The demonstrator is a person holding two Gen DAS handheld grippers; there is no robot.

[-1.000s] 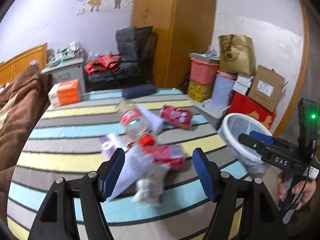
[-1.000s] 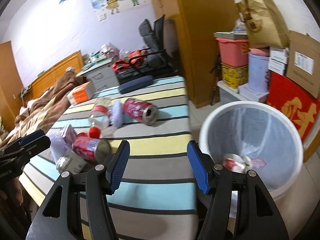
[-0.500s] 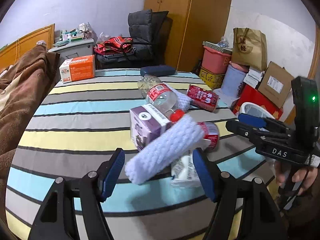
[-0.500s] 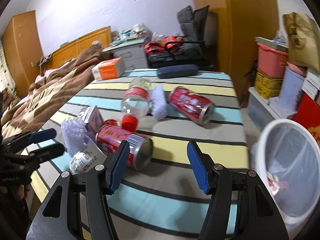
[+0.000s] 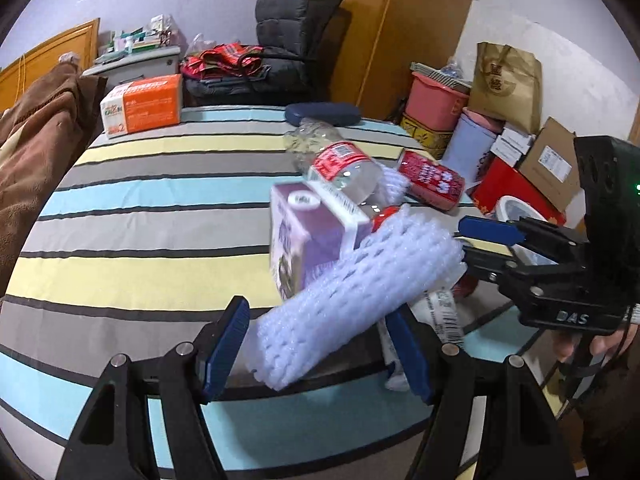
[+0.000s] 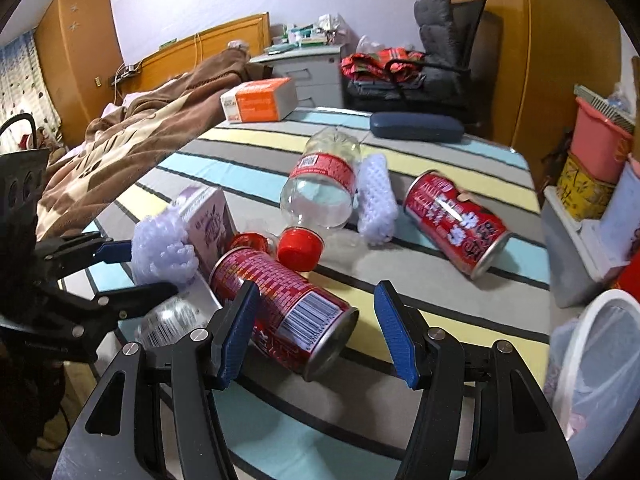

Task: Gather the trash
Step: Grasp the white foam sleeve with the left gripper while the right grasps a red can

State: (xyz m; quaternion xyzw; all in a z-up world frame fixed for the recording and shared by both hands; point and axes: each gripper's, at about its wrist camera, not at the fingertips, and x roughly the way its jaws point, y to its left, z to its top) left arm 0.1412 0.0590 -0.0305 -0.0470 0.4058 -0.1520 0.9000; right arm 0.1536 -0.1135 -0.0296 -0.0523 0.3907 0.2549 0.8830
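In the left wrist view, I am spreading my left gripper (image 5: pixel 316 350) jaws around the white foam-net sleeve (image 5: pixel 352 300) at lower centre, not pinching. In the right wrist view, my right gripper (image 6: pixel 316 330), jaws apart, is framing the red drink can (image 6: pixel 284 308) lying on the striped bed (image 6: pixel 432 284), white bin (image 6: pixel 592 376) waiting lower right.

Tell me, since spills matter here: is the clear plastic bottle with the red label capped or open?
Capped: the clear plastic bottle lies on its side with its red cap on its neck.

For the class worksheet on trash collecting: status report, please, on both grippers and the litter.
Left hand-held gripper open, around foam net sleeve. Right hand-held gripper open, at near red can. Purple carton crowds both; lined bin at right.
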